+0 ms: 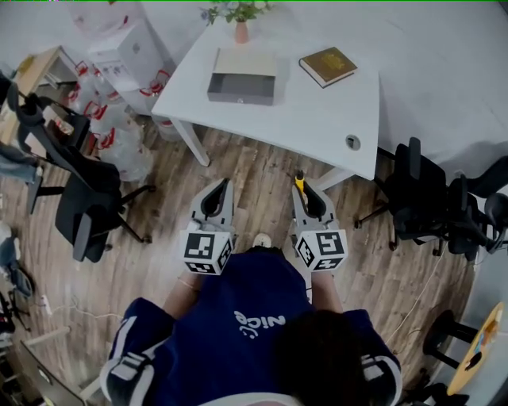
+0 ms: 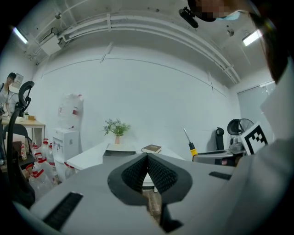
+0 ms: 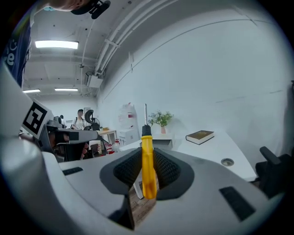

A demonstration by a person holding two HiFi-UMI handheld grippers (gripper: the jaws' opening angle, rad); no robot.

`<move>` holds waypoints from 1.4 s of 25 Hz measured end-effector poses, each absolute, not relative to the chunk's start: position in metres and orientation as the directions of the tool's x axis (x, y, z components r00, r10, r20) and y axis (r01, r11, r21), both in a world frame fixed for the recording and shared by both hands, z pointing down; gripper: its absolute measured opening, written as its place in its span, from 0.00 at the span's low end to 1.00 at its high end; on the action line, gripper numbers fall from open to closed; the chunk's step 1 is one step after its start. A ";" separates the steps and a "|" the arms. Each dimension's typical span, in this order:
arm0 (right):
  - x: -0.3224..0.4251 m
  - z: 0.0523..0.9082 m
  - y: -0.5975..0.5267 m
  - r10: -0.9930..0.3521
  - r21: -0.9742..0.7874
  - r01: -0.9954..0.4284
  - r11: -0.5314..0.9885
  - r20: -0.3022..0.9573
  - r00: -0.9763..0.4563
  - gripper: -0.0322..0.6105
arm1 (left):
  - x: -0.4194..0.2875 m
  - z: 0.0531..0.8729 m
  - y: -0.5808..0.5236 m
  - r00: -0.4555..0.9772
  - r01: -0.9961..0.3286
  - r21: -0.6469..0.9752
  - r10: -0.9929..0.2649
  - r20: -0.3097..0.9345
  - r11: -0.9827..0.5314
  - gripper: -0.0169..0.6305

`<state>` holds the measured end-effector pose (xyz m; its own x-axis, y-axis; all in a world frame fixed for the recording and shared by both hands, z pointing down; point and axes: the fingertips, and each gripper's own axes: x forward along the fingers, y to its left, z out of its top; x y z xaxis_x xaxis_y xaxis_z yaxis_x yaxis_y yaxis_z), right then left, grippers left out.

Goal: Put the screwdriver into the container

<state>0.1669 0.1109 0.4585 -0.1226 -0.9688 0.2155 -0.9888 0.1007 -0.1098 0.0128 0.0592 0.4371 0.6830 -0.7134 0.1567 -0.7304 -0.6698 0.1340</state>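
Observation:
My right gripper (image 1: 303,184) is shut on the screwdriver (image 3: 148,160), whose yellow handle stands upright between the pads with the metal shaft pointing up. In the head view only the screwdriver's yellow tip (image 1: 300,181) shows, near the white table's front edge. The grey open box container (image 1: 242,87) sits on the white table (image 1: 317,119), far ahead of both grippers. My left gripper (image 1: 220,189) is shut with nothing in it and hangs over the wooden floor. In the left gripper view, the screwdriver (image 2: 189,143) appears at the right.
A brown book (image 1: 327,66) and a potted plant (image 1: 240,20) are on the table beyond the container. Black office chairs stand at the left (image 1: 79,182) and right (image 1: 429,198). A water dispenser with bottles (image 1: 119,71) stands left of the table.

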 end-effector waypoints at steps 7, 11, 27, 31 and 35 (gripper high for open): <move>0.183 0.461 0.079 -0.964 -0.123 -0.984 0.129 0.219 -0.153 0.20 | 0.039 0.448 0.038 0.682 -0.731 0.123 -0.709 0.180 -0.671 0.05; 0.186 0.463 0.053 -0.962 -0.167 -0.979 0.118 0.227 -0.154 0.20 | 0.043 0.451 0.003 0.679 -0.734 0.140 -0.712 0.180 -0.664 0.05; 0.224 0.462 -0.144 -0.966 -0.103 -0.995 -0.020 0.258 -0.007 0.20 | 0.075 0.451 -0.235 0.754 -0.656 0.143 -0.640 0.146 -0.741 0.05; 0.229 0.463 -0.174 -0.965 -0.093 -0.994 -0.061 0.262 0.035 0.20 | 0.076 0.454 -0.270 0.782 -0.622 0.138 -0.604 0.152 -0.771 0.05; 0.225 0.465 -0.197 -0.959 -0.076 -0.995 -0.071 0.280 0.047 0.20 | 0.072 0.451 -0.300 0.799 -0.601 0.142 -0.583 0.148 -0.787 0.05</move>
